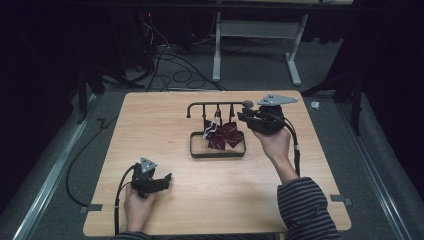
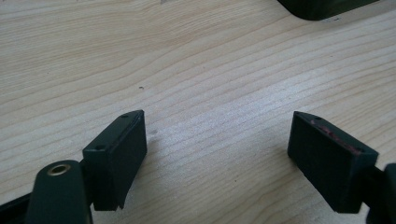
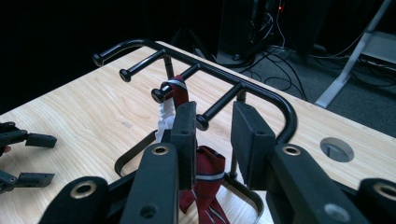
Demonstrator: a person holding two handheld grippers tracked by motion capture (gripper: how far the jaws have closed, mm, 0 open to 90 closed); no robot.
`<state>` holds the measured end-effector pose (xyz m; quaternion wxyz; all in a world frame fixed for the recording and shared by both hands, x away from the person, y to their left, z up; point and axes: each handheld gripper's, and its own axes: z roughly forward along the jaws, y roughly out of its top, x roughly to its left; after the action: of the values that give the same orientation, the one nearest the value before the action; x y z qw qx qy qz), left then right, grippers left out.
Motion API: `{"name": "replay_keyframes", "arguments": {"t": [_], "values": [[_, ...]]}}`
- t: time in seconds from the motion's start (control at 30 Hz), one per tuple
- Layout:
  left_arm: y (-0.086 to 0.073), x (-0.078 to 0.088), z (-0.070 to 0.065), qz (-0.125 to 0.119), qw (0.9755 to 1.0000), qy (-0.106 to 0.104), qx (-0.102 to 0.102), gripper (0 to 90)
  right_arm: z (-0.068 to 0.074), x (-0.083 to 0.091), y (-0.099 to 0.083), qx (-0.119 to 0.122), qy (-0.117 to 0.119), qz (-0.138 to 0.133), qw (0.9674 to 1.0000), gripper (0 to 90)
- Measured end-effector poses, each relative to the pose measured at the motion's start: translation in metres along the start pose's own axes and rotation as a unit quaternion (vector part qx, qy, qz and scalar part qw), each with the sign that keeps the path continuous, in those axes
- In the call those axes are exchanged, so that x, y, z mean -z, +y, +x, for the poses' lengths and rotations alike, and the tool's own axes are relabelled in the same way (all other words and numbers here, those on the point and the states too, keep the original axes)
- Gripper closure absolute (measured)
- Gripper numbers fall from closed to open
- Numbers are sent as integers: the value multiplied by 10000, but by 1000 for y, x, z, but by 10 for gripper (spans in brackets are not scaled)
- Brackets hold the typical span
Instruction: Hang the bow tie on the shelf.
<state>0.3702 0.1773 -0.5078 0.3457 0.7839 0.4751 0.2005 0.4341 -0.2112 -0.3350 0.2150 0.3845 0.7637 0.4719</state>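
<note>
Wooden worktop (image 1: 210, 195) carries the left gripper (image 1: 167, 178) resting low, fingers (image 2: 116, 158) wide apart and empty; at centre a dark red tie (image 1: 225, 135) hangs from the black rack (image 1: 217, 104); right gripper (image 3: 212, 133) at the rack's peg, fingers part-open, tie just beside the left one, unpinched

The place looked like a lab or test room set up for recording. A bare wooden table (image 1: 215, 195) stood alone on grey carpet (image 1: 250, 70), walled in by black curtains (image 1: 45, 60) on both sides. Loose cables (image 1: 170, 65) ran across the floor behind it toward dark equipment with a small red light (image 1: 148, 15). A white-legged desk frame (image 1: 257, 40) stood farther back. Metal rails (image 1: 50, 175) lay along the floor beside the table, and tape marks (image 1: 94, 207) sat at its near corners.
</note>
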Motion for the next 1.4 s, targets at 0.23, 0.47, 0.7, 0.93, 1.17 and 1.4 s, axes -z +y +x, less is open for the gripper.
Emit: {"name": "replay_keyframes", "arguments": {"t": [0.23, 0.47, 0.7, 0.93, 1.17, 1.4], "values": [[0, 0, 0, -13, 10000, -16, 15, 203, -6, 8, -5, -117, -7, -2, 9999, 705], [0, 0, 0, -22, 10000, -14, 25, 204, -8, 17, -6, -135, -27, -10, 9999, 701], [0, 0, 0, -23, 10000, -14, 25, 204, -14, 28, -11, -216, -68, -83, 9997, 698], [0, 0, 0, -20, 10000, -13, 22, 204, -17, 35, -17, -190, -132, -27, 9997, 697], [0, 0, 0, -22, 10000, -7, 22, 203, -20, 50, -23, -213, -188, -96, 9996, 696], [0, 0, 0, -20, 10000, -7, 19, 203, -24, 58, -29, -246, -242, -130, 9993, 696]]}}
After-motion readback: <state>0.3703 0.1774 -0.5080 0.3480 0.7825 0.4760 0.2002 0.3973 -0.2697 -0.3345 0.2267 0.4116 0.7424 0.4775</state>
